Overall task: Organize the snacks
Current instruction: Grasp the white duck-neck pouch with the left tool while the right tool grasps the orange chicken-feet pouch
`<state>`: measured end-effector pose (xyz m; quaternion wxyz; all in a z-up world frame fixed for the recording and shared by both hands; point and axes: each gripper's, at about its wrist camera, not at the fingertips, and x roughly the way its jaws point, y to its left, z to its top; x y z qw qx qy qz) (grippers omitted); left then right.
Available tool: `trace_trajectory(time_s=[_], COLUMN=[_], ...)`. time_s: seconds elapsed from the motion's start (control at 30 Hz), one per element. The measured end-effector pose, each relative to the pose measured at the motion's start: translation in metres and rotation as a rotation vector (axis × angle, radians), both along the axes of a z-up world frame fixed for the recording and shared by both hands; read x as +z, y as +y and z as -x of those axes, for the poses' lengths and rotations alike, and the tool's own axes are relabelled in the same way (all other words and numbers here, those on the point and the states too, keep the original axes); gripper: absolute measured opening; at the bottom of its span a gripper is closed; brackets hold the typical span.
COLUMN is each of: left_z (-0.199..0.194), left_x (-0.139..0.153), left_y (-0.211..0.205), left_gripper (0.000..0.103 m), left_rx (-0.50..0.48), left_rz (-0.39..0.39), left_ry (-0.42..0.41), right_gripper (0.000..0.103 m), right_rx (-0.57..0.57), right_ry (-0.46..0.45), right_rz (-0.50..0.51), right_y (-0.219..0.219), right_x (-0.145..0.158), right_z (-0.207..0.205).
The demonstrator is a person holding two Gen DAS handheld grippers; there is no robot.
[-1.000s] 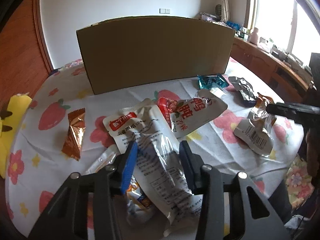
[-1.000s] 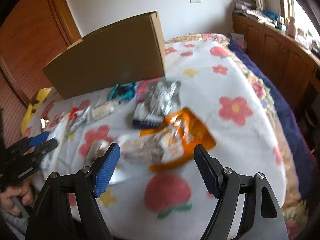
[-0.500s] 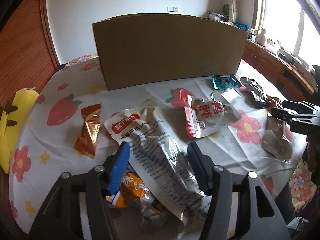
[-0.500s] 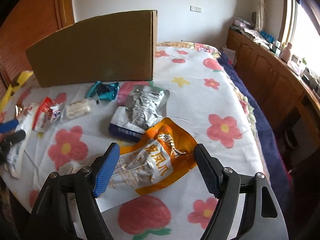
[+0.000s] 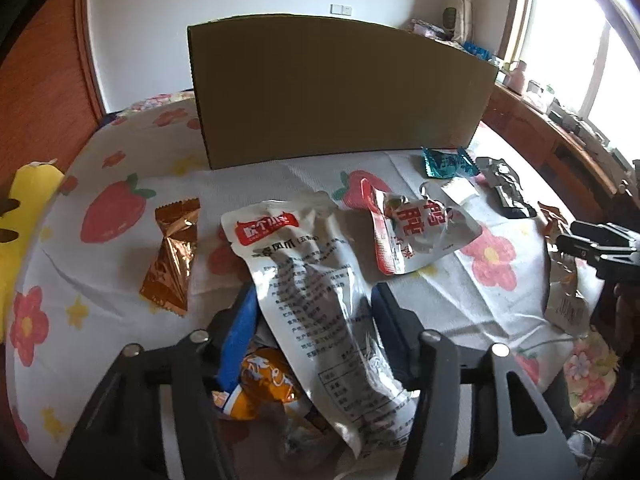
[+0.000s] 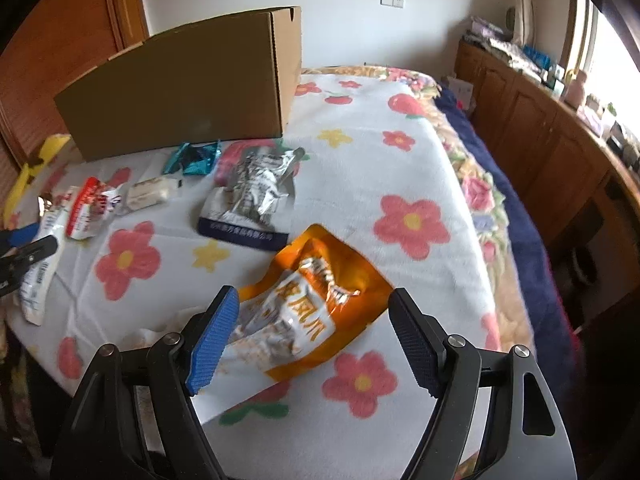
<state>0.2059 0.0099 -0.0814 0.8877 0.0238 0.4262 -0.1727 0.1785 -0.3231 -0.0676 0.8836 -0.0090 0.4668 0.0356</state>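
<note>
Crinkled white plastic fills the left wrist view: a long pouch (image 5: 316, 304) with a red label lies between the pads of the left gripper (image 5: 314, 322), whose jaws stand partly apart on either side of it, not visibly pinching. Under it, at about 7 o'clock, an orange packet (image 5: 266, 386) peeks out, so a squeeze here may, I judge, catch both layers or let the slick film slide free. At 10 o'clock sits a coppery foil wrapper (image 5: 172, 258), twisted and glossy; at 1 o'clock a red-and-white pouch (image 5: 420, 236), and beyond it a teal foil sweet (image 5: 446, 162).

The cardboard box (image 5: 340, 92), matte, brown and stiff-walled, stands at 12 o'clock on the flowered blanket (image 5: 116, 280); its opening is not visible, so I cannot tell how full it is.

In the right wrist view the right gripper (image 6: 316, 338) is spread wide over a puffy orange pouch (image 6: 316, 316), not touching it. A silvery bag (image 6: 256, 196) with a dark blue edge lies at 11 o'clock. The soft, fleecy blanket could bunch up between the pads if they close low, and the inflated pouch may squirt sideways towards the bed edge at 3 o'clock.
</note>
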Motion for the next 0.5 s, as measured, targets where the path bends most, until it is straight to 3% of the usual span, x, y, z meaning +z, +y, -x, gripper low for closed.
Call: trace_trajectory(time_s=[0.2, 0.5], left_z=[-0.006, -0.012], left_x=[0.001, -0.002], left_y=[0.005, -0.017], left_gripper=[0.054, 0.065], left_rx=[-0.014, -0.054], left_rz=[0.036, -0.077], left_ry=[0.037, 0.009], right_gripper=[0.079, 0.081], right_rx=[0.027, 0.049], right_ry=[0.016, 0.046], right_rz=[-0.009, -0.037], right_y=[0.008, 0.007], right_x=[-0.002, -0.006], right_z=[0.004, -0.004])
